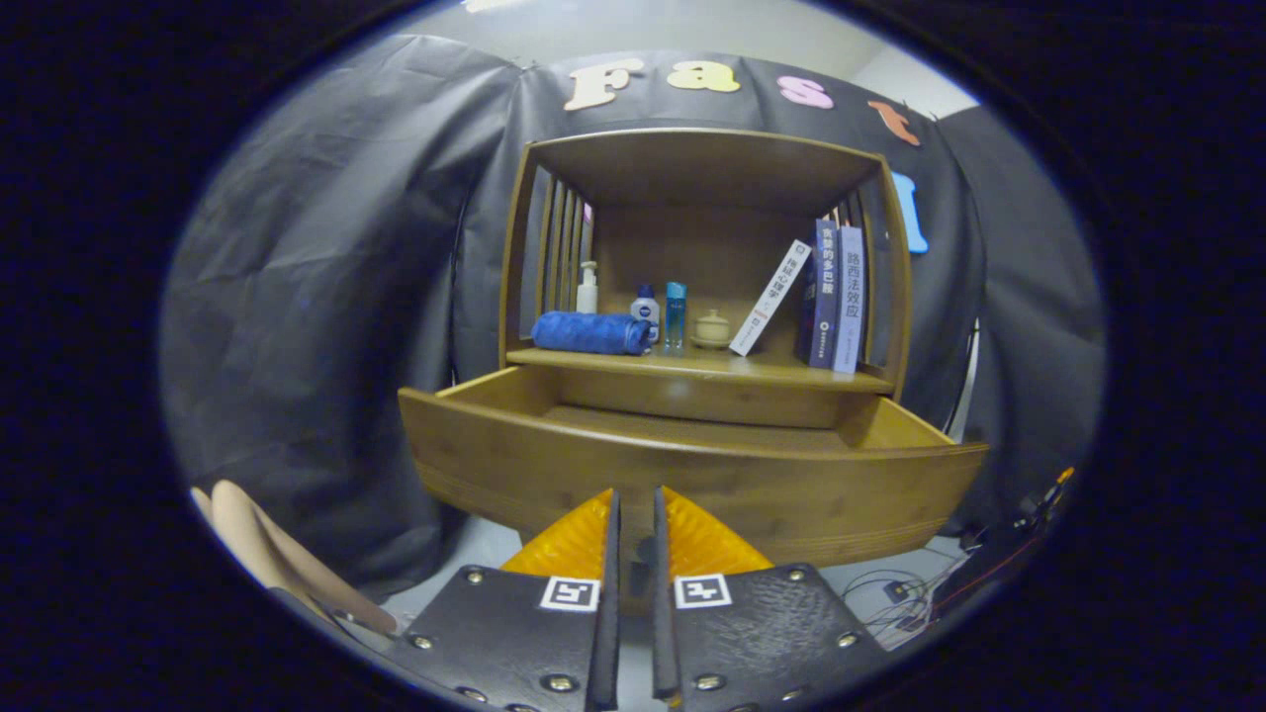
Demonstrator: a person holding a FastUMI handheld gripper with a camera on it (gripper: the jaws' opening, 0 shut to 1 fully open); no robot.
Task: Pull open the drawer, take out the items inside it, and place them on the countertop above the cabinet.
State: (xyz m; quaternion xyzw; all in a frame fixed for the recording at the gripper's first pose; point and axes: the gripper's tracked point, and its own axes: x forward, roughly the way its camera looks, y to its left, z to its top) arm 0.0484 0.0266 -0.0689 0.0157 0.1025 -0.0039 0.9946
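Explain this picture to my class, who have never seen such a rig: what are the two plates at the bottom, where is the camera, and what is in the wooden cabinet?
The camera rides on a hand-held gripper and looks forward along its two fingers; those are the plates at the bottom. A person holds the tool; no robot arm is involved. The fingers stand nearly together, a narrow gap between them, gripping nothing.

Just ahead is a wooden cabinet with its drawer pulled open. From this angle the drawer's inside is mostly hidden, so its contents cannot be told.

On the countertop above lie a rolled blue towel, a pump bottle, two small bottles, a little lidded pot and several books, one leaning.
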